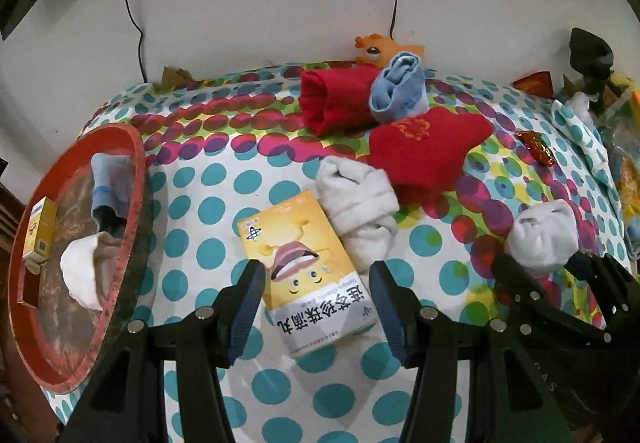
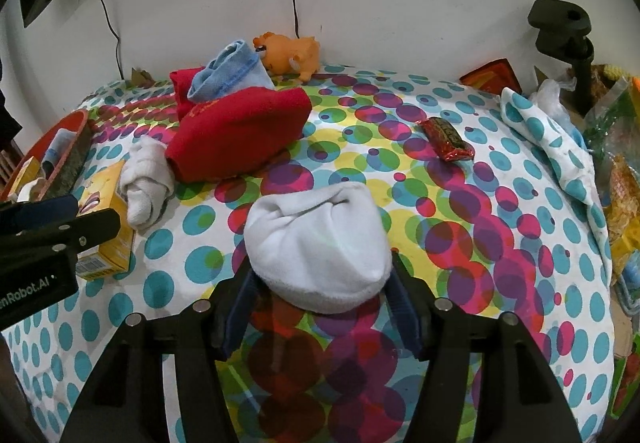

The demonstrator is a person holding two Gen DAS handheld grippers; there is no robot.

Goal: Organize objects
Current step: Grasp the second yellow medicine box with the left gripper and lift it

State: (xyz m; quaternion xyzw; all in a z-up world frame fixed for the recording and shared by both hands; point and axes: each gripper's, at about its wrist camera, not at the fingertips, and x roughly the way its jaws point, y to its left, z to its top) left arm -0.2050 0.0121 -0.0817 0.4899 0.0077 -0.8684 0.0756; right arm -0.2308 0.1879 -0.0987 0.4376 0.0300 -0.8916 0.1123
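At nine o'clock we see a red tray (image 1: 136, 179). Our left claw (image 1: 316, 307) stands wide astride a yellow box (image 1: 308, 275), untouched, its long axis running eleven to five. Our right claw (image 2: 320, 307) straddles a white sock bundle (image 2: 320, 243); grip unclear.

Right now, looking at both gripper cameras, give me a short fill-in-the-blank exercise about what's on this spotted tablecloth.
1. The yellow medicine box lies between the fingers of the ____ gripper.
2. The right gripper straddles a rolled sock whose colour is ____.
3. The light blue sock rests on top of the ____ socks.
4. The round tray at the table's edge has a rim coloured ____.

Missing words: left; white; red; red
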